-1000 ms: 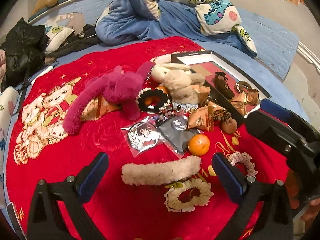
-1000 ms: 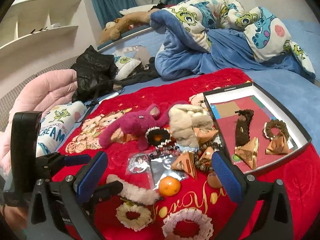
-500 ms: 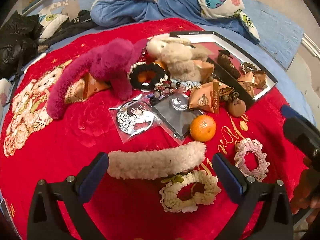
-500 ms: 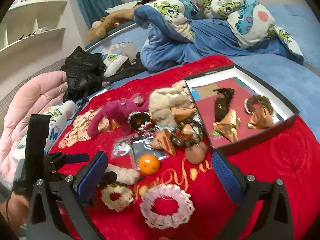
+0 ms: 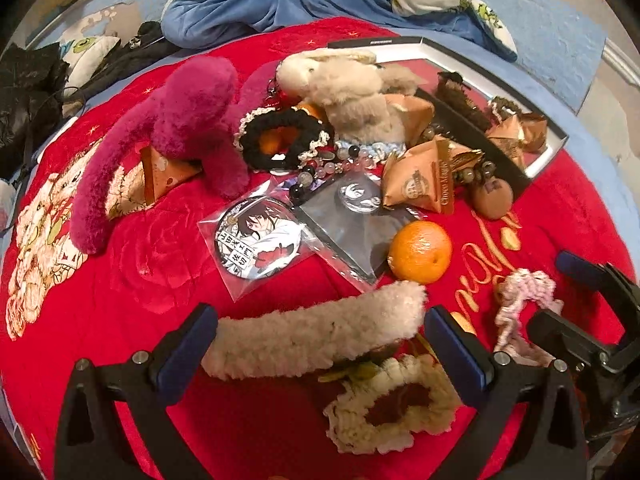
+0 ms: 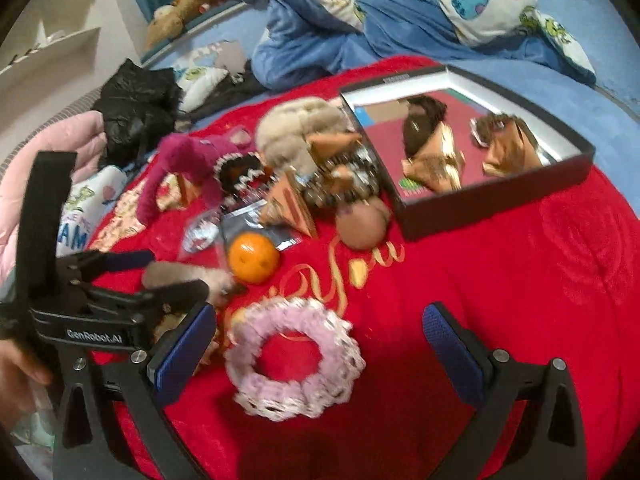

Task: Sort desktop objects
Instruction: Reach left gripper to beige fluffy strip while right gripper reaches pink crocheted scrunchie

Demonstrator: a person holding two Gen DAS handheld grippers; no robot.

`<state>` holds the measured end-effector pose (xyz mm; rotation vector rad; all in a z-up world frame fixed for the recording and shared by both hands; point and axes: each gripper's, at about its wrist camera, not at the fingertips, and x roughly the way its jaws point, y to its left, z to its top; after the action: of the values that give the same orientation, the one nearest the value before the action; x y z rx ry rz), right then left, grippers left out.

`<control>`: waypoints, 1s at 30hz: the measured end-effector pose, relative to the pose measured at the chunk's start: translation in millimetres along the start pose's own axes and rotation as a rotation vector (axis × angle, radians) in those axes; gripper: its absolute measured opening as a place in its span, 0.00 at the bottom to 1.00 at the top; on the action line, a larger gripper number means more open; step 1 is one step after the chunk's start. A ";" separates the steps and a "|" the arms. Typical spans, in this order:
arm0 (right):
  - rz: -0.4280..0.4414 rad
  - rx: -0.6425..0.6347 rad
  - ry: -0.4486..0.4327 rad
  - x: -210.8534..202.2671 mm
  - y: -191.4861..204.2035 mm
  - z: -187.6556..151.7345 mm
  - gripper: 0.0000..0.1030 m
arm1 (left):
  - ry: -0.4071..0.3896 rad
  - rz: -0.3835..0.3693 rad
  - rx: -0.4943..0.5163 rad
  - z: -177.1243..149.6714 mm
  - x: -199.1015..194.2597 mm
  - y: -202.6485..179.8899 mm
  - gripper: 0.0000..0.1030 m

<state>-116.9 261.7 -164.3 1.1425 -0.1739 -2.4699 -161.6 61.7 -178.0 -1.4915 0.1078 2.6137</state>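
Observation:
My left gripper (image 5: 320,344) is open, its blue pads on either side of a beige fuzzy hair band (image 5: 316,332) lying on the red blanket. A cream scrunchie (image 5: 392,408) lies just below it. My right gripper (image 6: 320,352) is open low over a pink scrunchie (image 6: 294,364), which sits between its pads nearer the left one. An orange (image 5: 420,252) (image 6: 253,257), snack packets (image 5: 420,182), a magenta plush (image 5: 180,120) and a beige plush (image 5: 352,88) crowd the middle. A black box (image 6: 496,200) holds brown hair items and packets.
A round anime badge (image 5: 256,240) in plastic and a grey pouch (image 5: 352,224) lie by the orange. A black scrunchie (image 5: 280,136) and beads sit behind. Blue bedding (image 6: 360,28) lies beyond. The red blanket (image 6: 520,280) right of the pink scrunchie is bare. A hand (image 6: 16,372) shows at left.
Both grippers have come down and forward. The left one now brackets the fuzzy band; the right one has closed in on the pink scrunchie. Nothing has been grasped.

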 end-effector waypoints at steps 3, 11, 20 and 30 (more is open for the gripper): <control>-0.018 0.021 0.018 4.1 -5.7 -4.3 1.00 | 0.022 -0.010 -0.012 1.9 12.3 1.6 1.00; -0.136 -0.045 0.068 12.9 3.3 -5.3 0.87 | 0.114 0.029 0.037 7.0 37.1 -4.6 1.00; -0.166 0.006 0.052 5.0 -7.1 -6.6 0.46 | 0.103 0.028 0.016 6.6 31.8 -4.3 1.00; -0.148 0.060 0.035 0.0 -13.9 -3.9 0.27 | 0.102 0.037 0.015 11.8 20.1 -4.8 0.91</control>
<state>-118.3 274.6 -170.7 1.2642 -0.1598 -2.5873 -181.0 69.6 -189.3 -1.6337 0.1661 2.5586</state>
